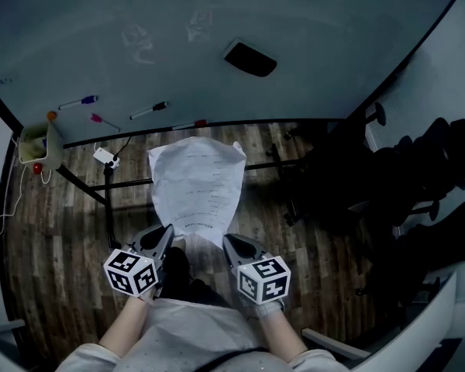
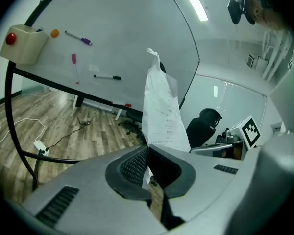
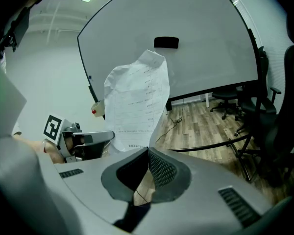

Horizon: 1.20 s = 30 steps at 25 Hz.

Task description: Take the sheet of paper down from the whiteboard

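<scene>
- Holds the sheet of paper (image 1: 198,184) clear of the whiteboard (image 1: 217,22), out over the wooden floor (image 1: 62,215) in front of the body. Looks already taken down, so the main part of the task is judged done.
- With the left gripper (image 1: 169,232), pinches the left end of the sheet's lower edge, fingers fully closed on the paper and on nothing else. From that gripper's own view, shows the sheet (image 2: 161,111) rising straight out of the seam between the pads.
- With the right gripper (image 1: 227,241), pinches the right end of the same lower edge, fingers closed just as tight on the paper (image 3: 137,102).
- Grips low and at two points, probably to keep the thin sheet spread and upright instead of flopping over. Leaves the top edge free, crumpled and curling, which suggests little stiffness. Likely to buckle if the hands draw together or twist against each other.
- Keeps both grippers side by side, near each other, just ahead of the torso and aimed toward the board.
- Leaves a dark eraser (image 1: 250,58) high on the board, with markers (image 1: 149,110) lower down and a pale box (image 1: 39,142) at its left edge, all apart from the sheet.
- Stands well apart from the office chairs (image 1: 434,153) at the right.
- Shows no tabletop to receive the sheet, so no telling where it should go.
</scene>
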{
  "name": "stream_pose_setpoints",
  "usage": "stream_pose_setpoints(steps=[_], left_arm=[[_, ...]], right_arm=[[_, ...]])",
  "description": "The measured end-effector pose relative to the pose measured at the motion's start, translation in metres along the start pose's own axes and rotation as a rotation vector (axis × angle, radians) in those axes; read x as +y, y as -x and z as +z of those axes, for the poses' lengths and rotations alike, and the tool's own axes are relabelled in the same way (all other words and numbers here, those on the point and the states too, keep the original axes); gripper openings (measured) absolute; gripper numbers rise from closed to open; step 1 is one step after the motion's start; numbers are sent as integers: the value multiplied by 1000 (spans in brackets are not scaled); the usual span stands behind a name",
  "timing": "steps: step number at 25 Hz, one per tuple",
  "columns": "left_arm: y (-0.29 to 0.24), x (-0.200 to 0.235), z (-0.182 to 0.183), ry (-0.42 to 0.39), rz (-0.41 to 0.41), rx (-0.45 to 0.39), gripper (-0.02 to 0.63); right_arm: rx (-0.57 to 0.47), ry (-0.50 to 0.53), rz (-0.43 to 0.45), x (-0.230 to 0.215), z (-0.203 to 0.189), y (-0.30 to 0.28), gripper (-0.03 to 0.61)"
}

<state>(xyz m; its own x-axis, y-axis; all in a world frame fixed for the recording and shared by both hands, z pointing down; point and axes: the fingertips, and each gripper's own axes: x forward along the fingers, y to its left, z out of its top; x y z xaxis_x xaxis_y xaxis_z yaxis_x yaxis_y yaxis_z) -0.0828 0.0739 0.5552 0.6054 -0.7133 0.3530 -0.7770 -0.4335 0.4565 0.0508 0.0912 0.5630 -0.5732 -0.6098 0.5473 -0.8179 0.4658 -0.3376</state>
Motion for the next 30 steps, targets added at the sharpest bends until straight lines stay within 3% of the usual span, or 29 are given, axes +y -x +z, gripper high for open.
stream_pose_setpoints(steps=[17,30], left_arm=[[-5,0,-17,71,9,27,15],[-1,-2,-11,77,-14,29,15]], right_arm=[[35,24,32,-13,-7,-3,20],[14,-1,45,-8,-7,1,20]])
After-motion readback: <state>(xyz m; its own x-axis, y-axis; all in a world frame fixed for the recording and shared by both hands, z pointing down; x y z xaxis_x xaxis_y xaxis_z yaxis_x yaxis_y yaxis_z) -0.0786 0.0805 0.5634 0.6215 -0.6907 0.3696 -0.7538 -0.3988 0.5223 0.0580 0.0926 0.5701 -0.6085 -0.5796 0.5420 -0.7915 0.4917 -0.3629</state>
